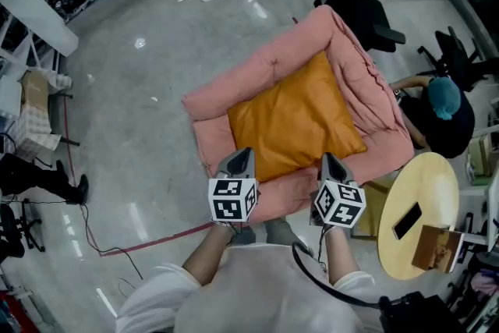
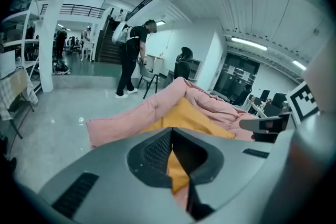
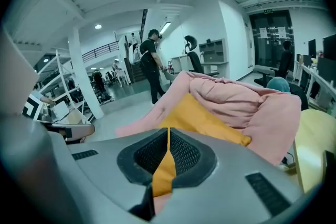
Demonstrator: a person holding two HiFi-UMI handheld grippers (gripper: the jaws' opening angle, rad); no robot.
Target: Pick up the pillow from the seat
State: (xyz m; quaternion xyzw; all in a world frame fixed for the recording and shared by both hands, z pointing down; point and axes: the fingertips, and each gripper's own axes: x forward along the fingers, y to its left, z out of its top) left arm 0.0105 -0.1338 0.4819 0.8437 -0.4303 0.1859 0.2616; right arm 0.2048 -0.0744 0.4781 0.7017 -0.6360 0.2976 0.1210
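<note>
Pillow position: an orange square fabric pillow [image 1: 292, 121] is seen at frame centre in the head view. It lies flat on a pink padded floor seat [image 1: 234, 93], w/ the seat's raised pink bolsters along the pillow's upper & right edges.

The left gripper [image 1: 243, 154] is held at lower centre-left and the right gripper [image 1: 330, 160] at lower centre-right. Both are pointed up-frame, w/ their tips over the pillow's near (lower) edge, approx. where orange meets the seat's pink front rim.

In the left gripper view the fingers [image 2: 157, 149] are closed tip to tip. Nothing is seen clamped btwn them, and the pillow shows only as orange bkgd through the gap lower down. In the right gripper view the fingers [image 3: 184, 152] are likewise pressed together and empty, w/ the pillow seen beyond & below them. Contact btwn the tips & the fabric cannot be confirmed from any view.

A round pale yellow table [image 1: 425, 187] is seen at lower right, w/ a black phone [image 1: 407, 221] lying on it.
</note>
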